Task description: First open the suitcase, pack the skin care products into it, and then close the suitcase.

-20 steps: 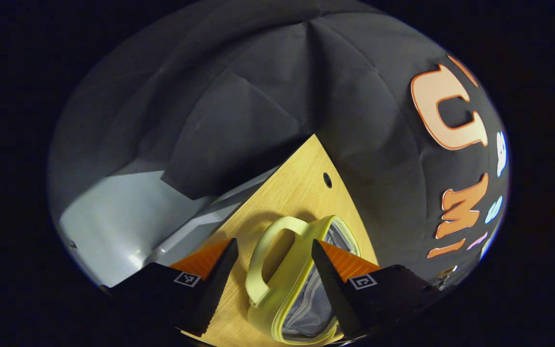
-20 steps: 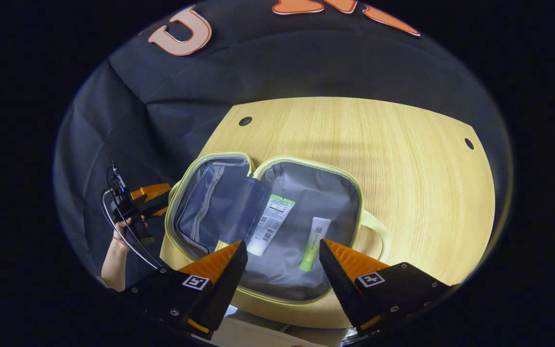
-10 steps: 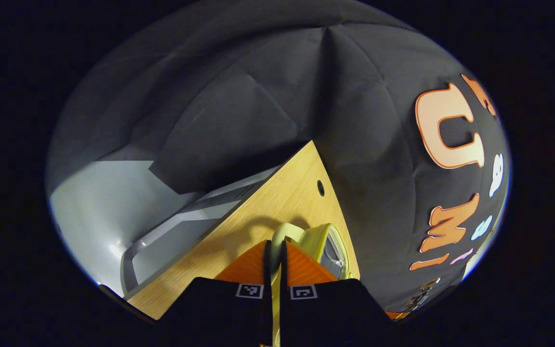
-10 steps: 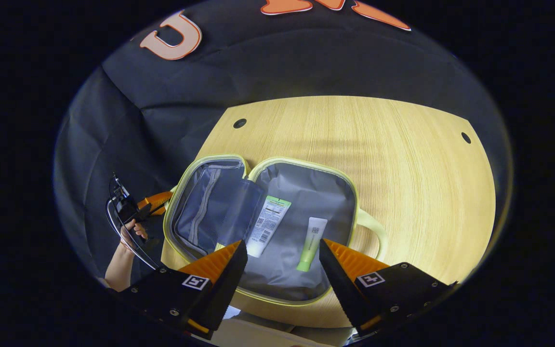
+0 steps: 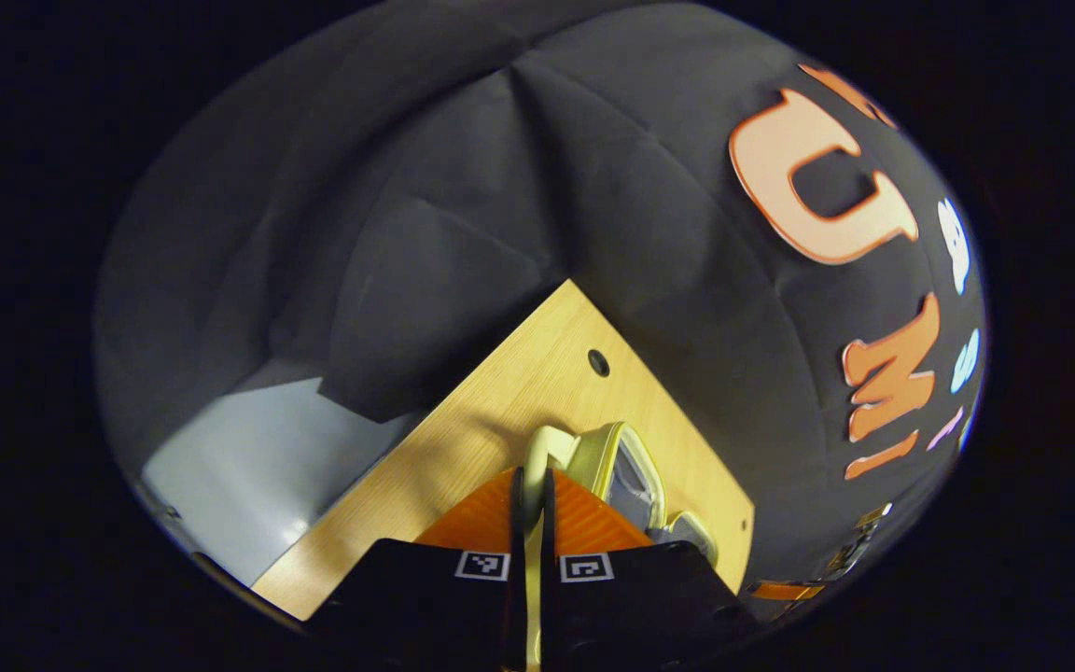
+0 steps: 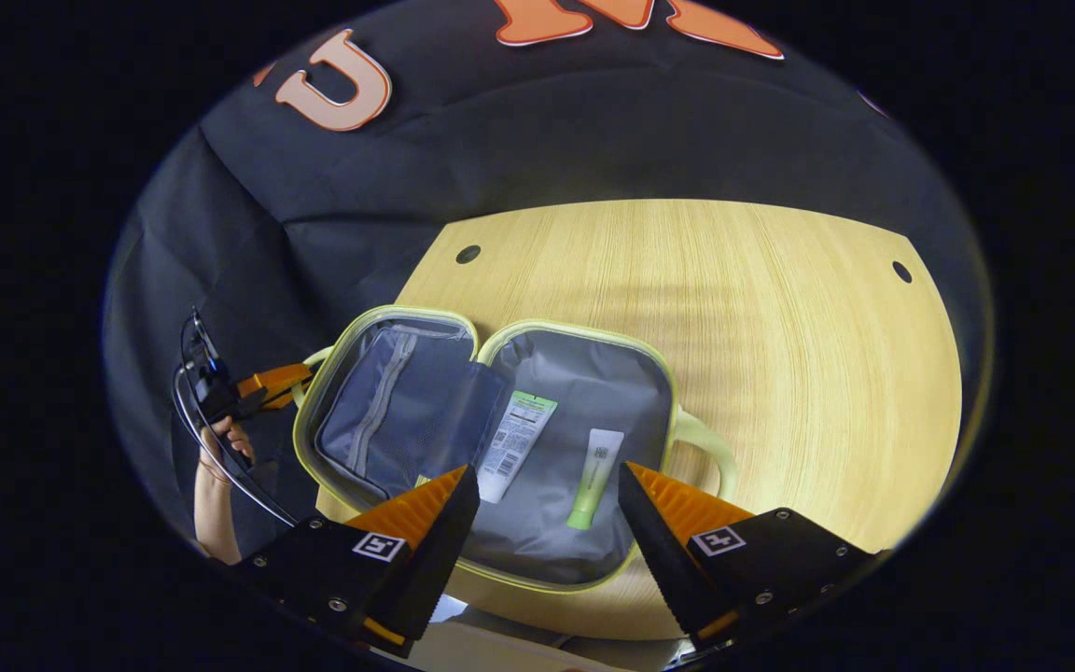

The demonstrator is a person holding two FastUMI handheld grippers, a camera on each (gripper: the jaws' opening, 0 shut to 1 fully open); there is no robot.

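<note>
Since a second ago the left tongs [image 5: 530,523] have clamped onto the suitcase's handle [image 5: 545,448] at lower centre, while the right tongs [image 6: 549,495] stay spread above the open suitcase [image 6: 491,439] on the bench [image 6: 780,308].

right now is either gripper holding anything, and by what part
The left gripper is shut on the suitcase, its fingers pinching the pale handle on the lid side. The right gripper is open and holds nothing.
</note>
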